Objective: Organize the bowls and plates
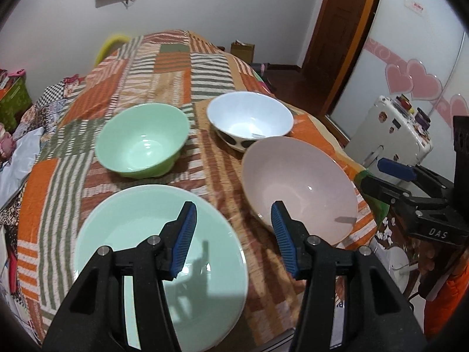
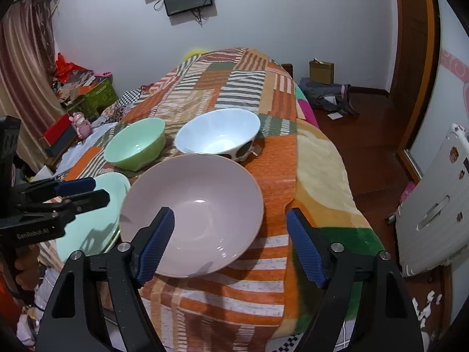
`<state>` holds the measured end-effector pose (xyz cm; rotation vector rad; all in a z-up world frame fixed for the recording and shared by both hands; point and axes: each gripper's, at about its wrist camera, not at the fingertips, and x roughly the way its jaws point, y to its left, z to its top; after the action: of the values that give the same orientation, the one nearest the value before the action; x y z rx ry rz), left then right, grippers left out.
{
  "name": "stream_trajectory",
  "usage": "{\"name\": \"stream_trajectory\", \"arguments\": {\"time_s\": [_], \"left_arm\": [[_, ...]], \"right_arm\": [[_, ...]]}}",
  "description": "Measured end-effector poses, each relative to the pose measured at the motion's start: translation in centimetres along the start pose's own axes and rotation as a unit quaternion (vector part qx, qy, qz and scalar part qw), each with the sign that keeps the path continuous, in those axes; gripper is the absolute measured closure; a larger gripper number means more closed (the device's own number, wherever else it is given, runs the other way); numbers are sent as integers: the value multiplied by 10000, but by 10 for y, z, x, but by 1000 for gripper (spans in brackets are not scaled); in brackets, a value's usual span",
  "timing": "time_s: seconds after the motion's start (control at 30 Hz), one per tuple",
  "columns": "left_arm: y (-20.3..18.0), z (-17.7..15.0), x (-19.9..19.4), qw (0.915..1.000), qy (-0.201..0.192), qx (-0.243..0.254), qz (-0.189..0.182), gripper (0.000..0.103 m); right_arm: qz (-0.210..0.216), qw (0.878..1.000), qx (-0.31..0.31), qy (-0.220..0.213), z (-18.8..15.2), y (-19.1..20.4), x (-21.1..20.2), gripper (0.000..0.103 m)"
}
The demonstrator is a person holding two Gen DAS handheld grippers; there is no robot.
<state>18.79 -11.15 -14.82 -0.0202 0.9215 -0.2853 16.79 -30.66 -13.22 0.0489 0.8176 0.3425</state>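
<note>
Several dishes sit on a striped patchwork blanket. A wide mint plate (image 1: 140,234) lies nearest, under my open left gripper (image 1: 233,208), whose jaws hover over its right rim. A wide pink bowl (image 1: 299,187) stands to its right. Behind are a small green bowl (image 1: 143,140) and a white bowl with black spots (image 1: 249,120). In the right wrist view my open right gripper (image 2: 230,217) hovers over the near right rim of the pink bowl (image 2: 193,211); the mint plate (image 2: 88,231), green bowl (image 2: 134,143) and white bowl (image 2: 217,135) also show. Both grippers are empty.
The blanket (image 2: 293,176) drops off at the right to a wooden floor (image 2: 366,135). A white suitcase (image 2: 433,205) stands at the right. Boxes and clutter (image 2: 82,94) lie at the far left. The right gripper shows at the right edge of the left wrist view (image 1: 410,182).
</note>
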Motion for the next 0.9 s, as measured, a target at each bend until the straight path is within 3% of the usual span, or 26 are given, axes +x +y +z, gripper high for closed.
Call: {"name": "stream_trajectory", "arguments": {"time_s": [0.07,0.37,0.5,0.57,0.7,0.9], "left_arm": [[-4,2,9,10000,79,16,3,51],[-8,7,38,9994,331,-41,61,51],[-8,8,47,9991,404,-53,78,51],[-8,9,50,9990,430,-52,59,51],[-9,10,56,9989,471,-38,36,51],[-11,10,66,9985,546,1,-28,51]], "right_arm": [[-17,10000,45,-61,0,-4,-1,19],[182,9995,177,-209,4,-17,4,20],[228,9996,182,-20,4,-20,17,35],[271,9994,155,119,1,-20,23,47],[303,9989,151,334,-4,-19,35,52],[426,9968,285,615,-10,-22,48,73]]}}
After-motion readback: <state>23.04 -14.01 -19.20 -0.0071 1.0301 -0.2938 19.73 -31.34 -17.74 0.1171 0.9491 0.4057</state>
